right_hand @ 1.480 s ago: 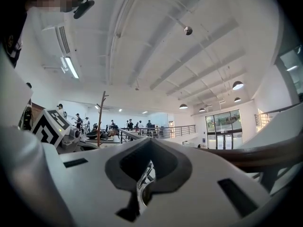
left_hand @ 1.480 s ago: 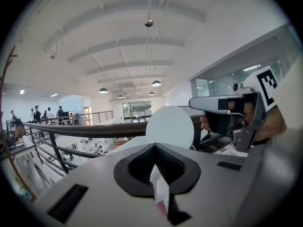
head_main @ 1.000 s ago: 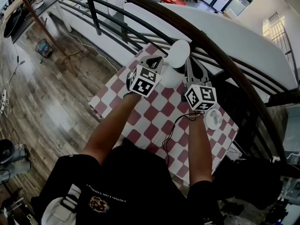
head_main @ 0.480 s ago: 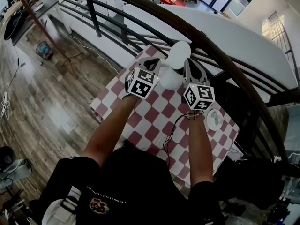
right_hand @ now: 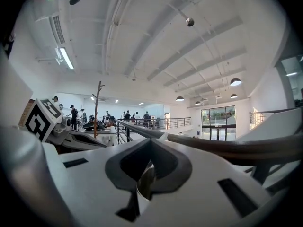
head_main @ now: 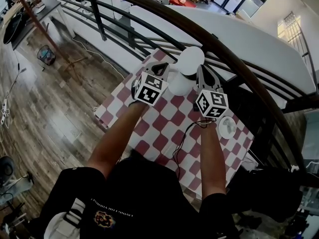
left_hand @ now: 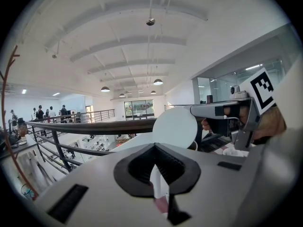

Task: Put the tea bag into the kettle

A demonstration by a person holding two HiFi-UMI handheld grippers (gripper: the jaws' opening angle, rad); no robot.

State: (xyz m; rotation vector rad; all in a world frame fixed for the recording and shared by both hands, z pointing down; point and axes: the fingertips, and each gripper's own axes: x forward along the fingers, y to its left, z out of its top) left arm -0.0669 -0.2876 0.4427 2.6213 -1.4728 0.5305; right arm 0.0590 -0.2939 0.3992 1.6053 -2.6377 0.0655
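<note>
In the left gripper (left_hand: pixel 153 148), a white tea bag (left_hand: pixel 158 186), pinkish below

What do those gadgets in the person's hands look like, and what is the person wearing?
Each hand carries a grey, wedge-shaped tool: the left gripper and right gripper taper to two jaws around a black ridged opening. Each bears a white cube printed with black square markers. A thin black cable trails near the right one. The person wears a black short-sleeved top with small chest print.
</note>
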